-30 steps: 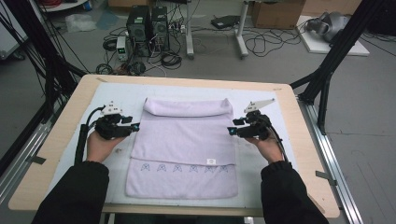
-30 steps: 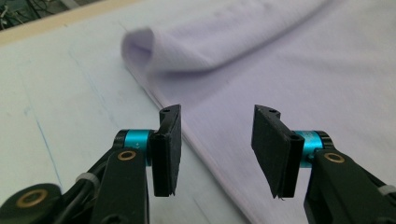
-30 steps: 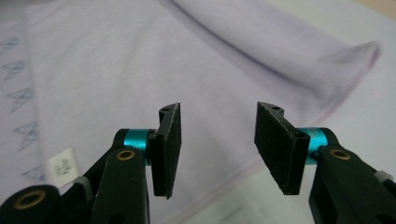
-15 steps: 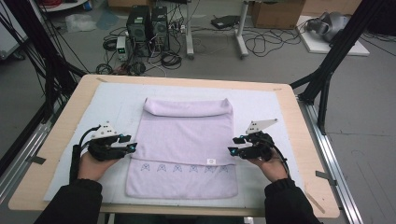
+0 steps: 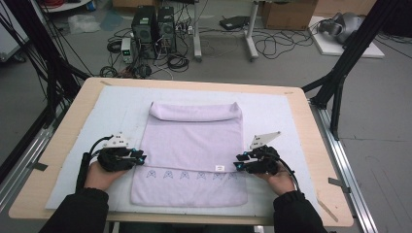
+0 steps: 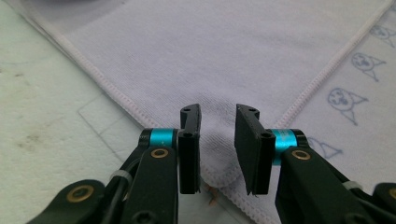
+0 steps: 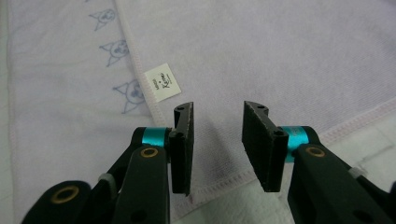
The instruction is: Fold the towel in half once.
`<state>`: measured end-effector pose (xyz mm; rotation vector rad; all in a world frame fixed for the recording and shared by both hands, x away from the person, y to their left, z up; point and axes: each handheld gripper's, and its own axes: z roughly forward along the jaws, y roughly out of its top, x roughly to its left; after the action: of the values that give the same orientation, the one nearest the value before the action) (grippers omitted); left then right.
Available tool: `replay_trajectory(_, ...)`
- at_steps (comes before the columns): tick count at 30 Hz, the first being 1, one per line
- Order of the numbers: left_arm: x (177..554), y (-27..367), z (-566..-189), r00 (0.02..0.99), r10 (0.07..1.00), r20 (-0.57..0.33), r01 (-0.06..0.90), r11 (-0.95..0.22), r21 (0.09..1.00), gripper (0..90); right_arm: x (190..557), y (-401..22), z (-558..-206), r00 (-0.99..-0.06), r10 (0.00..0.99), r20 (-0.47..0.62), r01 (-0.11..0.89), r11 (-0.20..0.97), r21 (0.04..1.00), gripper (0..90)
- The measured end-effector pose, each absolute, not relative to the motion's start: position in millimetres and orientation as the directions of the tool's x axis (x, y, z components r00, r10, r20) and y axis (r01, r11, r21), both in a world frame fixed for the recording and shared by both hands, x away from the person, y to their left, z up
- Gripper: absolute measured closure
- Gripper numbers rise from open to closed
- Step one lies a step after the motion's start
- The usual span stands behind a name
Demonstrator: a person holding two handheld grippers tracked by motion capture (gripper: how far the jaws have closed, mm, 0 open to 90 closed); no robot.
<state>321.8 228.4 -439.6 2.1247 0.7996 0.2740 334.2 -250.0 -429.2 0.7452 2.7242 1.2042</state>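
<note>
Lilac towel (image 5: pixel 194 155) lies flat on the white mat (image 5: pixel 282 116) in the middle of the tabletop (image 5: pixel 311 145), its far end folded over. Left gripper (image 5: pixel 140 156) and right gripper (image 5: pixel 238 164) sit at its side edges; their fingers have just been closing, gapped astride the upper layer's corners, not yet pinching.

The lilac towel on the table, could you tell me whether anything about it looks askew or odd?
Nothing stands out: the lilac terry towel lies flat and square on the white mat, its far edge folded over evenly.
</note>
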Motion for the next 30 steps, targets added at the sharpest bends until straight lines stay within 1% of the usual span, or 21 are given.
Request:
replay_trajectory(4, 322, 227, -443, 0.776, 0.628, -0.062, 0.445, -0.474, 0.76, 71.8, 335, -245, -437, -0.886, 0.448, 0.118, 0.403, 0.62, 0.673, 71.5)
replay_trajectory(7, 321, 225, -443, 0.77, 0.636, -0.05, 0.446, -0.481, 0.755, 78.0, 335, -245, -438, -0.884, 0.455, 0.109, 0.402, 0.62, 0.674, 75.8)
replay_trajectory(9, 321, 225, -442, 0.764, 0.642, -0.059, 0.455, -0.471, 0.756, 85.8, 337, -246, -438, -0.881, 0.458, 0.12, 0.41, 0.612, 0.676, 81.7)
replay_trajectory(10, 321, 225, -442, 0.762, 0.644, -0.061, 0.458, -0.471, 0.754, 87.0, 338, -247, -438, -0.881, 0.455, 0.131, 0.415, 0.609, 0.676, 86.0)
replay_trajectory(11, 321, 226, -442, 0.763, 0.644, -0.06, 0.457, -0.472, 0.754, 87.6, 338, -247, -438, -0.882, 0.452, 0.134, 0.414, 0.608, 0.677, 86.9)
replay_trajectory(14, 320, 227, -440, 0.753, 0.654, -0.077, 0.467, -0.448, 0.762, 88.2, 339, -248, -436, -0.885, 0.448, 0.129, 0.405, 0.603, 0.688, 87.7)
replay_trajectory(18, 317, 231, -432, 0.749, 0.654, -0.104, 0.468, -0.412, 0.782, 88.2, 337, -251, -426, -0.885, 0.451, 0.121, 0.389, 0.57, 0.724, 87.7)
replay_trajectory(24, 304, 233, -413, 0.763, 0.64, -0.09, 0.43, -0.398, 0.811, 88.3, 329, -257, -412, -0.888, 0.446, 0.109, 0.369, 0.551, 0.749, 87.7)
replay_trajectory(30, 283, 237, -406, 0.769, 0.634, -0.079, 0.413, -0.399, 0.819, 88.3, 307, -258, -399, -0.904, 0.417, 0.094, 0.332, 0.546, 0.769, 87.8)
